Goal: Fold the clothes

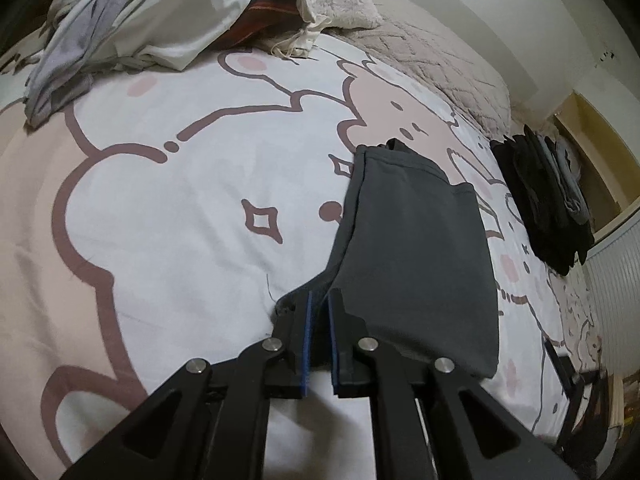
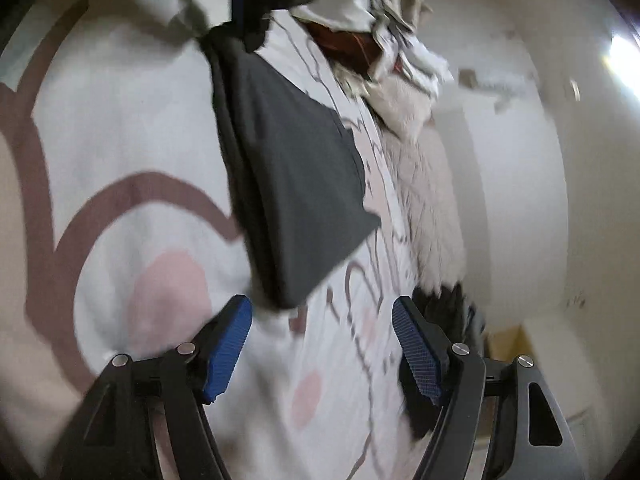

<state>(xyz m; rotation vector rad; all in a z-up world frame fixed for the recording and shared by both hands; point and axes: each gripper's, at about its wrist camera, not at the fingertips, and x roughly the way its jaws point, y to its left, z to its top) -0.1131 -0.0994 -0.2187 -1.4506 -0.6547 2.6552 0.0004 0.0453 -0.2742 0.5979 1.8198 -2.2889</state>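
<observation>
A folded dark grey garment (image 1: 416, 256) lies on the bed's cartoon-print cover (image 1: 192, 208). My left gripper (image 1: 319, 304) is shut on the garment's near corner and holds it slightly raised. In the right wrist view the same grey garment (image 2: 296, 184) hangs from the left gripper (image 2: 244, 12) at the top. My right gripper (image 2: 322, 332) is open and empty, just short of the garment's lower end, above the cover (image 2: 132, 216). That view is motion-blurred.
A heap of unfolded light clothes (image 1: 152, 20) lies at the head of the bed, also in the right wrist view (image 2: 384, 28). A stack of folded dark clothes (image 1: 548, 200) sits at the bed's right edge. A beige quilted blanket (image 1: 432, 60) lies behind.
</observation>
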